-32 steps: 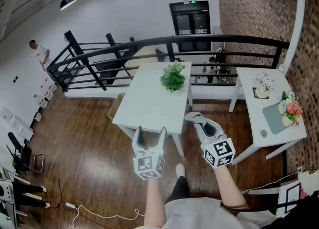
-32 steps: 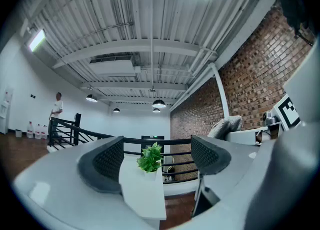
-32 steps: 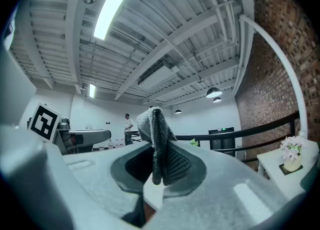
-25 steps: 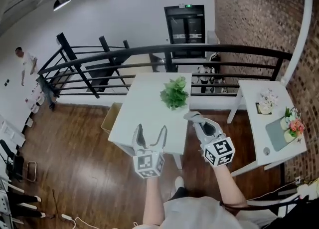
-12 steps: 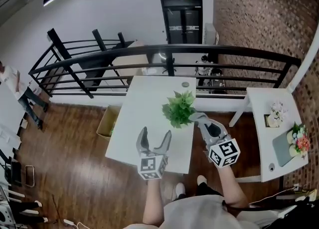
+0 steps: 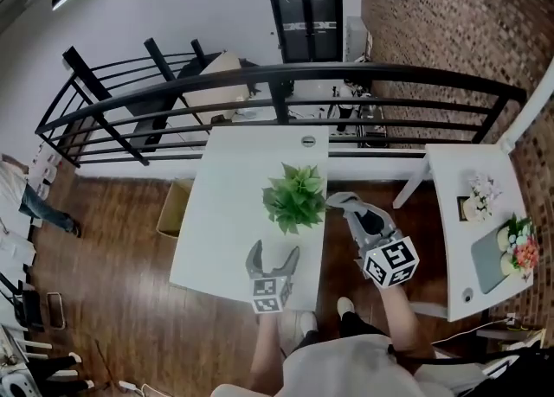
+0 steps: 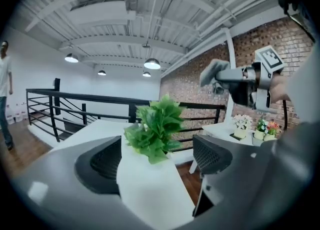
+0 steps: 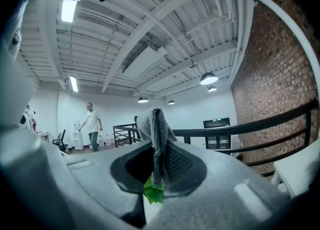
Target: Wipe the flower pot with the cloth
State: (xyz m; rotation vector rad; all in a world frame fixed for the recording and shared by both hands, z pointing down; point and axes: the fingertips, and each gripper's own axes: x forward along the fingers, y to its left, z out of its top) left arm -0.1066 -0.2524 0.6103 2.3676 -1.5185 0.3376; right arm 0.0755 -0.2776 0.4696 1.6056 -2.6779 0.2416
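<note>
The left gripper (image 6: 273,257) is over the near edge of the white desk (image 6: 227,214), its jaws opening with nothing between them. The potted plant (image 6: 294,198) stands on the desk's right part. Just beside it, the right gripper (image 6: 350,210) pinches the grey cloth (image 6: 339,201).

Flower pot out of sight under leaves (image 6: 294,198)

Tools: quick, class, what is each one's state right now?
Left tool: opening, empty.
Right tool: closed on the cloth.
</note>
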